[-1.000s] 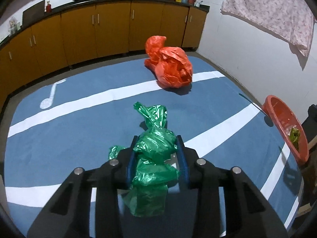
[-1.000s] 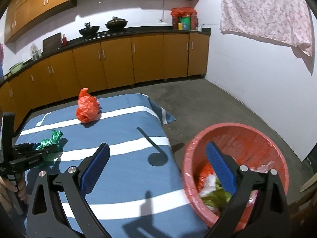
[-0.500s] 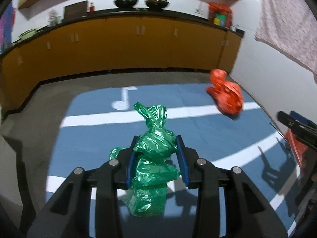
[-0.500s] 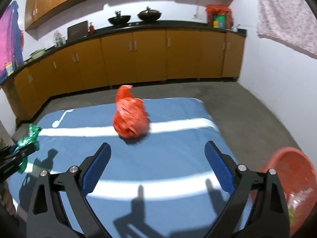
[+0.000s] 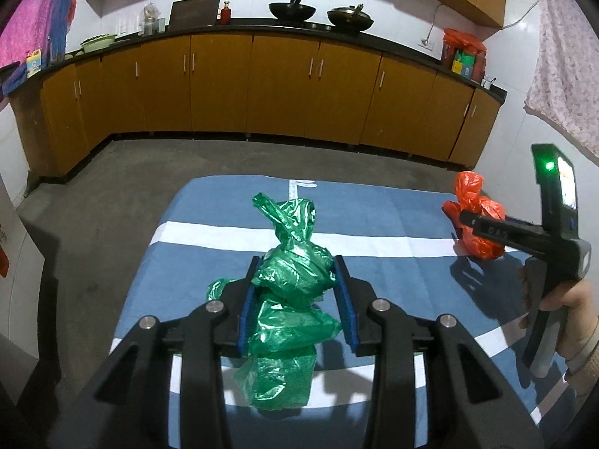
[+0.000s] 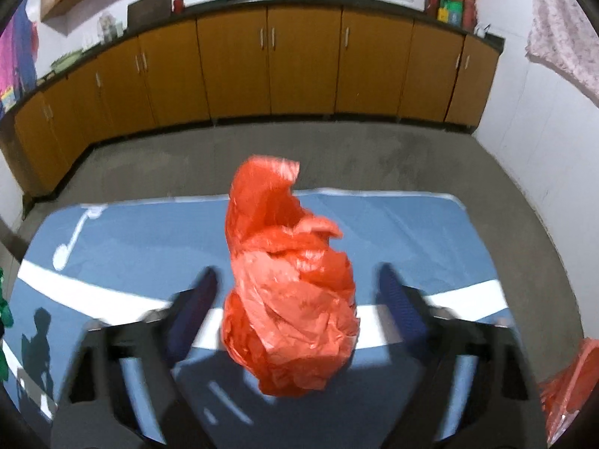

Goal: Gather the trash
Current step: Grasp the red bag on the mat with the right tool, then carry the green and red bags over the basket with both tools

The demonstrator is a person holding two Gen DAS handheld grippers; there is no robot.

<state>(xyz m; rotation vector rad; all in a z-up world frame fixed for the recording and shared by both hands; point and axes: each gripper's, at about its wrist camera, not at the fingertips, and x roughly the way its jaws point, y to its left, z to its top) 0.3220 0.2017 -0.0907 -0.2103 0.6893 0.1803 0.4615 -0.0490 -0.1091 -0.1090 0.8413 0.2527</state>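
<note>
While the green bag (image 5: 292, 299) sits squeezed between our left gripper's (image 5: 295, 299) blue pads, its long axis runs along the fingers and away from the camera, with a twisted, knotted neck pointing ahead and a loose tail hanging below the pads. It is thin, glossy, crumpled plastic, bunched into several lumps, held above the blue cloth (image 5: 374, 217) with white stripes. Our left gripper is clamped on it, pointing forward and downward toward the cloth's far edge. Off to the right on the cloth lies the red bag (image 6: 288, 292), a wrinkled, shiny bundle standing roughly upright, its long axis vertical and a pinched peak rising at the top, leaning slightly left in the right wrist view. Our right gripper (image 6: 295, 299) straddles it, angled downward; its jaws are closing with the bag between them, yet a gap shows on each side, so the blurred pads do not press on it. In the left wrist view we see our right hand (image 5: 569, 307) wrapped around that gripper's handle, a green light glowing on its upright unit. A red basin (image 6: 569, 385) peeks in at the lower right edge, beside the cloth. Beyond lie the grey floor (image 5: 149, 172) and brown cabinets (image 5: 280, 86).
</note>
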